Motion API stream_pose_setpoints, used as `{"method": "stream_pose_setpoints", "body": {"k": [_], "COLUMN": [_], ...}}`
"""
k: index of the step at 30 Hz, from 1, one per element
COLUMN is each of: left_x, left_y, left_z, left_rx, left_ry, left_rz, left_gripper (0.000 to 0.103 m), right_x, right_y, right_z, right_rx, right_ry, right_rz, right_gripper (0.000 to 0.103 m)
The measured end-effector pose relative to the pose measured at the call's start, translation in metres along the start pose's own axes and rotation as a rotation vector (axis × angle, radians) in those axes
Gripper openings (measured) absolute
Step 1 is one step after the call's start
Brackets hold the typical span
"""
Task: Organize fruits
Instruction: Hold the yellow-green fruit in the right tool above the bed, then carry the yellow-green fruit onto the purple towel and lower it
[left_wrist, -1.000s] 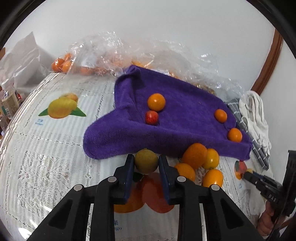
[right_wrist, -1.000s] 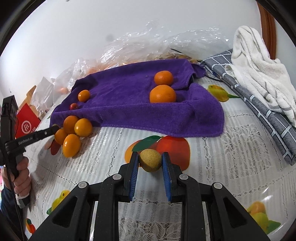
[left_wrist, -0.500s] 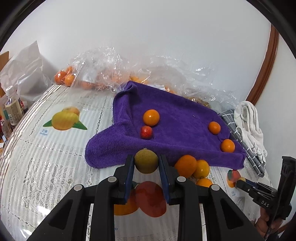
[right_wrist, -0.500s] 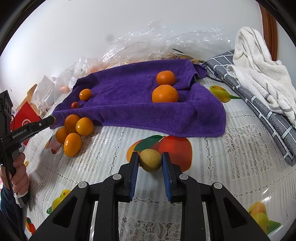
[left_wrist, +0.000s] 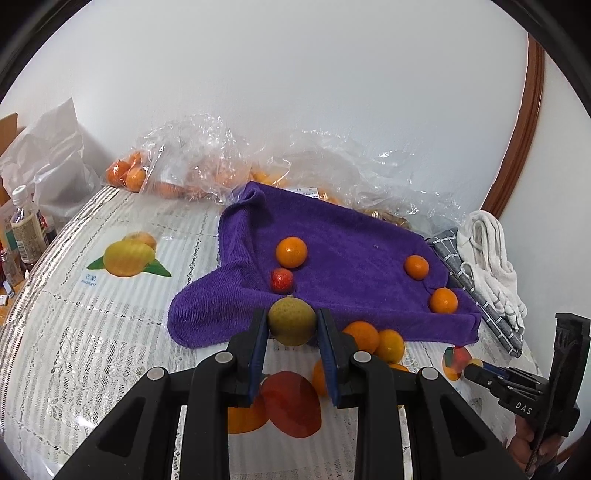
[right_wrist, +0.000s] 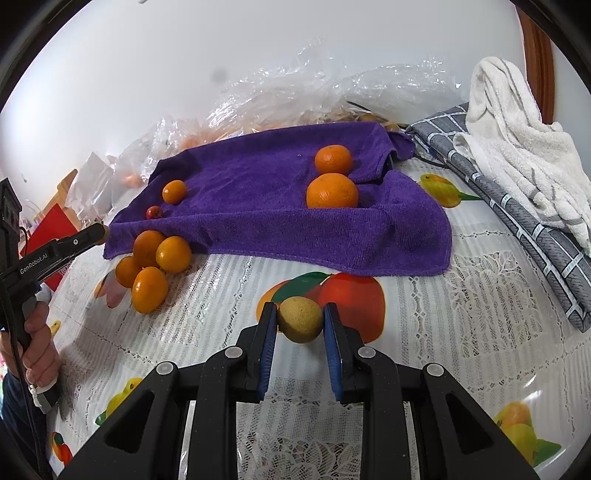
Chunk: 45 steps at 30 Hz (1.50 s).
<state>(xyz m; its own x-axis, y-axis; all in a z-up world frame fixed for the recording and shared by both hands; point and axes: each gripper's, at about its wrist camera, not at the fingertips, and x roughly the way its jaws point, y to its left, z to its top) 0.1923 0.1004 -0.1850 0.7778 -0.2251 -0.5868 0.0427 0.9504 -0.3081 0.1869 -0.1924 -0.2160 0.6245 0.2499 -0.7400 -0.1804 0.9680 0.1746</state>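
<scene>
My left gripper (left_wrist: 291, 325) is shut on a green-yellow round fruit (left_wrist: 291, 320), held above the table before the purple towel (left_wrist: 343, 236). My right gripper (right_wrist: 300, 320) is shut on a yellow-brown round fruit (right_wrist: 300, 319) over the printed tablecloth. On the towel lie three oranges (left_wrist: 291, 252) (left_wrist: 416, 266) (left_wrist: 443, 300) and a small red fruit (left_wrist: 282, 280). Several oranges (right_wrist: 155, 264) lie grouped on the table at the towel's front edge. The right gripper shows in the left wrist view (left_wrist: 471, 371); the left shows in the right wrist view (right_wrist: 98, 234).
Clear plastic bags (left_wrist: 207, 166) with more oranges lie behind the towel by the wall. A grey checked cloth (right_wrist: 517, 221) and a white towel (right_wrist: 517, 140) lie at the right. Bottles (left_wrist: 26, 229) stand at the table's left edge.
My left gripper has risen and drawn back with its fruit, so the towel looks farther and lower. My right gripper has stayed almost still with its fruit.
</scene>
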Motion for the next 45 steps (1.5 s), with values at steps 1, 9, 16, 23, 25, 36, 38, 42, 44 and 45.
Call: {"method": "stream_pose_setpoints", "body": {"k": [1, 9, 16, 23, 25, 36, 38, 42, 44, 45], "left_x": [0.000, -0.003, -0.004, -0.004, -0.004, -0.007, -0.007, -0.007, -0.006, -0.006], "left_y": [0.000, 0.000, -0.001, -0.002, -0.002, 0.000, -0.001, 0.000, 0.000, 0.001], "left_z": [0.000, 0.001, 0.000, 0.000, 0.001, 0.002, 0.002, 0.002, 0.002, 0.002], "left_rx": [-0.001, -0.002, 0.005, 0.007, 0.006, 0.003, 0.002, -0.003, -0.005, -0.005], "left_ry": [-0.002, -0.014, -0.020, -0.022, -0.022, -0.032, -0.034, -0.030, -0.028, -0.028], "left_rz": [0.001, 0.000, 0.004, 0.005, 0.006, 0.003, 0.004, 0.007, 0.011, 0.014], "left_gripper": [0.026, 0.026, 0.026, 0.026, 0.026, 0.026, 0.026, 0.026, 0.026, 0.026], "right_x": [0.000, -0.002, -0.002, -0.002, -0.002, -0.006, -0.007, -0.009, -0.012, -0.014], "right_y": [0.000, 0.001, 0.002, 0.002, 0.002, -0.002, -0.003, 0.002, 0.005, 0.006], "right_z": [0.000, -0.001, -0.001, -0.001, -0.001, -0.001, -0.001, 0.003, 0.006, 0.009], "right_rx": [0.000, 0.002, 0.002, 0.003, 0.004, 0.031, 0.036, 0.020, 0.012, 0.012], "right_ry": [-0.001, -0.004, -0.005, -0.006, -0.006, -0.029, -0.023, -0.024, -0.031, -0.036], "right_rz": [0.000, 0.002, 0.004, 0.004, 0.003, 0.017, 0.013, -0.002, -0.006, -0.007], "right_gripper": [0.025, 0.025, 0.025, 0.025, 0.025, 0.025, 0.025, 0.025, 0.025, 0.025]}}
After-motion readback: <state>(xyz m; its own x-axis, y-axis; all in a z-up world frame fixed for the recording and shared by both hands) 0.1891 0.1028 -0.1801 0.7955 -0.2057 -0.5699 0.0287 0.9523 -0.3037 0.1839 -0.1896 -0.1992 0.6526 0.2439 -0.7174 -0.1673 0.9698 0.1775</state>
